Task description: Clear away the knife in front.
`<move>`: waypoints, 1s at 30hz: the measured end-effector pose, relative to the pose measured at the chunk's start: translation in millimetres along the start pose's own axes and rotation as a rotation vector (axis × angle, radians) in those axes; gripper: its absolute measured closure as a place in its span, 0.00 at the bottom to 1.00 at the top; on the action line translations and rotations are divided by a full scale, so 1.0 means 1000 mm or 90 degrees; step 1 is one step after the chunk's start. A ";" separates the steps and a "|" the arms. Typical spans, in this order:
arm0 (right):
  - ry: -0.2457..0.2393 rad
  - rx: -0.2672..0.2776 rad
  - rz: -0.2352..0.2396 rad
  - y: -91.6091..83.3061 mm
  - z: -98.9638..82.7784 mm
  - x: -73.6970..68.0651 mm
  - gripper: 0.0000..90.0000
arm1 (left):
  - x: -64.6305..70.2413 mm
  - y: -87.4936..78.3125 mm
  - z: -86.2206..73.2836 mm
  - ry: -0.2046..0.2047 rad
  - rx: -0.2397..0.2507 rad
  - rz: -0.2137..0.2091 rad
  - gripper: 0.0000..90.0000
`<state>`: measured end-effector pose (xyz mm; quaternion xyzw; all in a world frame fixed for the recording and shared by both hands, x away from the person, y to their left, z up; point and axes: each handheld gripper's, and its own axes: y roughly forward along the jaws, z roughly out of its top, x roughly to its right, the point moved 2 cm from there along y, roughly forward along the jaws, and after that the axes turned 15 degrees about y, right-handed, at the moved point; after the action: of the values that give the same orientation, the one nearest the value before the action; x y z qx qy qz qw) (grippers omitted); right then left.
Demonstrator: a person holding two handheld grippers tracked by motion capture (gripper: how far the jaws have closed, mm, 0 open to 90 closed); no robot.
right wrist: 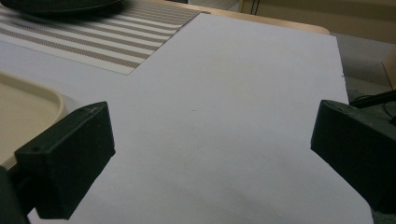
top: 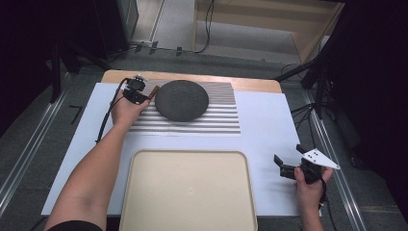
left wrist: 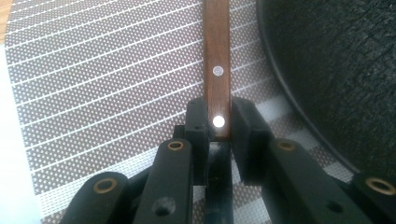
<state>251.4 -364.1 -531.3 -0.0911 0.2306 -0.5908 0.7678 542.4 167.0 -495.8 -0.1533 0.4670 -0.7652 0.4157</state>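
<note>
While the left gripper (top: pixel 140 96) pinches the butt end of the wooden handle (left wrist: pixel 217 70) between its jaws, likely to lift it, the handle lies flat on the striped placemat (top: pixel 221 118), just left of the dark plate (top: pixel 182 100). Its long axis runs away from the person. The right gripper (top: pixel 288 167), jaws spread and holding nothing, waits over the tabletop (top: pixel 269 125) beside the tray (top: pixel 187 192).

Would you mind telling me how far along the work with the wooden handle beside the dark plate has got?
Done: the left hand-held gripper has reached the wooden handle on the striped mat, beside the dark plate. In hand: its jaws pinch the handle's end, which still lies on the mat. Left: lifting and placing it; the beige tray holds nothing, and the right hand-held gripper waits open.
</note>
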 end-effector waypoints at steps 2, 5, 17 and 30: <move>0.000 0.000 0.000 0.000 0.000 0.000 0.00 | -0.003 -0.004 0.000 -0.005 0.007 0.000 0.85; 0.000 -0.001 0.001 0.000 0.000 0.000 0.00 | -0.006 -0.011 0.001 -0.014 0.017 -0.001 0.85; 0.001 -0.001 0.000 0.000 0.000 0.000 0.00 | -0.008 -0.033 0.003 -0.013 0.043 -0.007 0.85; -0.001 0.001 0.000 0.000 0.000 0.000 0.00 | 0.012 -0.056 0.003 0.009 0.074 -0.037 0.85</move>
<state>251.2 -364.3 -531.3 -0.0907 0.2296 -0.5906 0.7682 509.6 168.3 -448.9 -0.1371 0.4200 -0.8038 0.3983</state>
